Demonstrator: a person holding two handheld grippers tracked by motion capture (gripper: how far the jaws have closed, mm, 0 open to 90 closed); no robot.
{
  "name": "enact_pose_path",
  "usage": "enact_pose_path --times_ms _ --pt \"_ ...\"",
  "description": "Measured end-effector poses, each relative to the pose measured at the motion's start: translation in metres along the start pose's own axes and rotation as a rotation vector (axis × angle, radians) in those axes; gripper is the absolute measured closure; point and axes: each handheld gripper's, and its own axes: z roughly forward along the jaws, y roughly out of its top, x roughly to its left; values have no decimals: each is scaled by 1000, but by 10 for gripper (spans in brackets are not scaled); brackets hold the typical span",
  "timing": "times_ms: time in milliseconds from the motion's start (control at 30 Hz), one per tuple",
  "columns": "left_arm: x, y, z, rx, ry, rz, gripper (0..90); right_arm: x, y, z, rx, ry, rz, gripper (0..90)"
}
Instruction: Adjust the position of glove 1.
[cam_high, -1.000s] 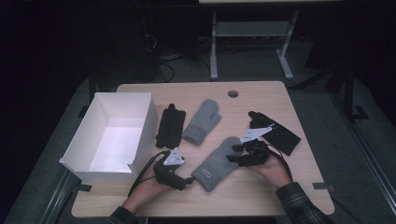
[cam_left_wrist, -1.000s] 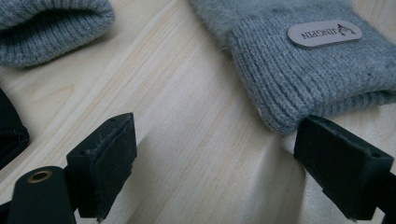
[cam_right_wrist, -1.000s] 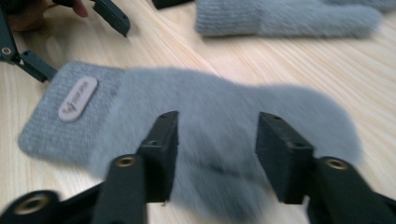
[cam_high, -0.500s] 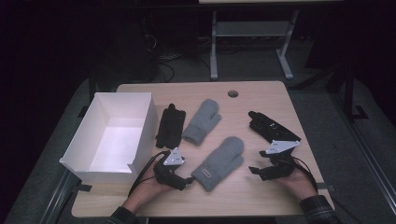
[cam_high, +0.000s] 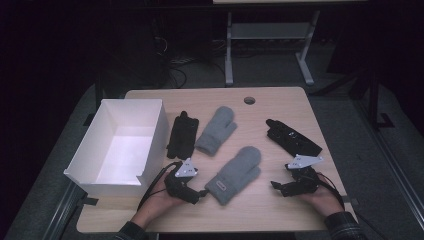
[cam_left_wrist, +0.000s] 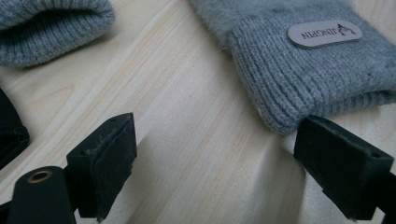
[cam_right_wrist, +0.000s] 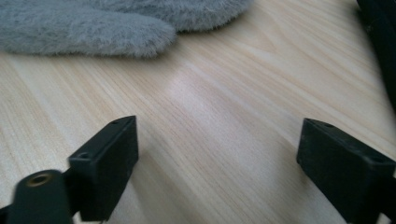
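A square white box (cam_high: 120, 150) stands at the table's left. The left gripper (cam_high: 201, 192), jaws apart, sits at the ribbed cuff of the near fuzzy grey mitten (cam_high: 235, 174) lying mid-table. The right gripper (cam_high: 274, 187), jaws just opened wide, holds nothing. The black glove (cam_high: 292, 137) beyond lacks readable detail.

Grey mittens (cam_high: 234, 174), black gloves (cam_high: 182, 134), white box (cam_high: 150, 131).

On the tabletop (cam_high: 280, 215), the near mitten (cam_high: 235, 174) is the landmark: box (cam_high: 95, 150) far left, second mitten (cam_high: 216, 129) behind, a glove (cam_high: 292, 136) right-behind, another glove (cam_high: 182, 134) left-behind.
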Motion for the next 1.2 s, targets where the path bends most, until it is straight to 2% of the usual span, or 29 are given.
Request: enact_pose_path --times_ms 267,467,633,733,867,1000,1133,1200 --pt "-1 0 1 -7 -1 -9 126 1 -1 2 -8 8 1 96" --pt "2 3 -4 32 -4 -12 129 1 -1 2 -8 9 2 96" --pt "0 10 -14 4 2 -35 129 1 -1 1 -6 9 5 96" --pt "-1 17 -20 -30 -7 -55 129 1 -1 1 -7 9 5 96" --pt "1 29 -24 -42 1 -51 132 1 -1 2 -7 9 4 96" --pt "9 40 -25 -38 23 -64 136 1 -1 1 -7 10 5 96" --pt "19 52 -24 -68 56 -111 193 1 -1 2 -7 10 4 96" --pt "25 57 -22 -64 62 -133 214 1 -1 2 -7 10 4 96"
